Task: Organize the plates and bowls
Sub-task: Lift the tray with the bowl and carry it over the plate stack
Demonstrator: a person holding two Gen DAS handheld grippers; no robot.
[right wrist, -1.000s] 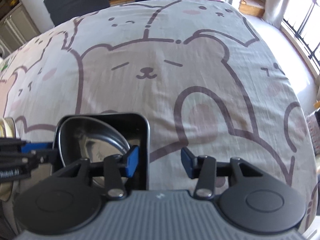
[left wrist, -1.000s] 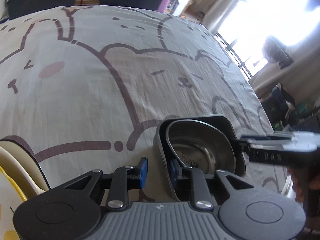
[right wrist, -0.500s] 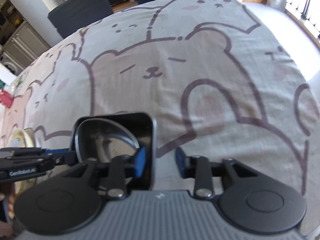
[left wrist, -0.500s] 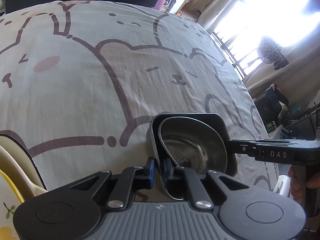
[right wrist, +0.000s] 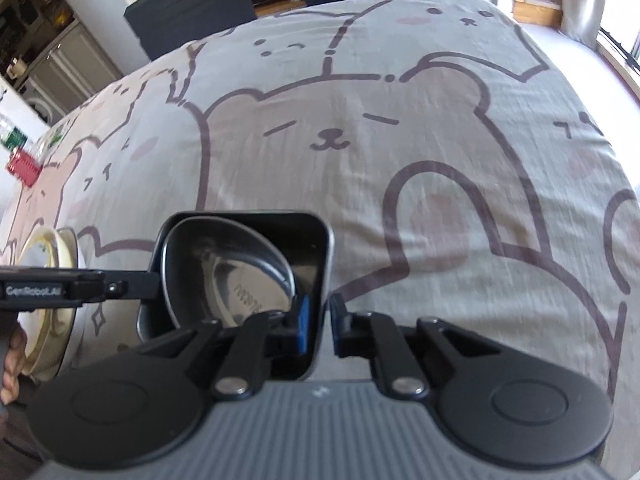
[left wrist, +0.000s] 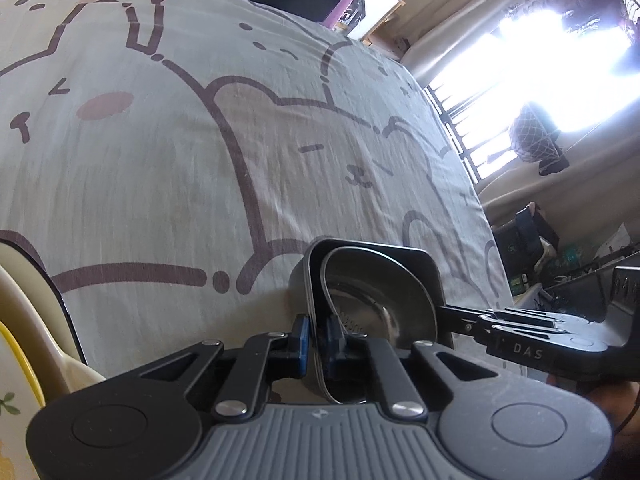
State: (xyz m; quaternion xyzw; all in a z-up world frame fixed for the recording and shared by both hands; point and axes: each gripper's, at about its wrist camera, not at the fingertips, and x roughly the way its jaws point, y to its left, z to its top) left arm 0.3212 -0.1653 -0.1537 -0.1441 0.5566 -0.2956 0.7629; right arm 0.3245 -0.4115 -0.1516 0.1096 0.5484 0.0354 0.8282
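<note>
**Two claws hold one black dish with a shiny bowl inside**

A square black dish with round corners (left wrist: 424,264) sits on a grey cloth with drawn bears and bunnies (left wrist: 160,184). Inside the dish lies a shiny round metal bowl (left wrist: 376,300). The bowl leans a little, with one side higher than the other.

The left gripper (left wrist: 314,342) is at the near left side of the dish. Its two blue pads are pressed close together, and the thin walls of the dish and the bowl stand between them. One pad is outside the dish and one is inside the bowl. So the left claw pinches the black dish and the bowl rim together.

The right gripper (right wrist: 320,322) is at the other side of the same dish (right wrist: 320,248). Its left blue pad is inside the dish wall and its right blue pad is outside. The pads are close on the wall, so this claw pinches the dish too. From this side the metal bowl (right wrist: 240,276) shows some tiny writing on its bottom, too small to read.

Each claw can be seen from the other camera, reaching in from the side to the dish.

Off to the left lies a cream plate with a yellow ring (right wrist: 44,256), sitting on a dark-edged dish. It is near the black dish but apart from it. A bit of it shows in the left view as well (left wrist: 24,344).

Behind the cloth stand dark chairs (right wrist: 192,4), and a bright window (left wrist: 540,80) shines on the right.
</note>
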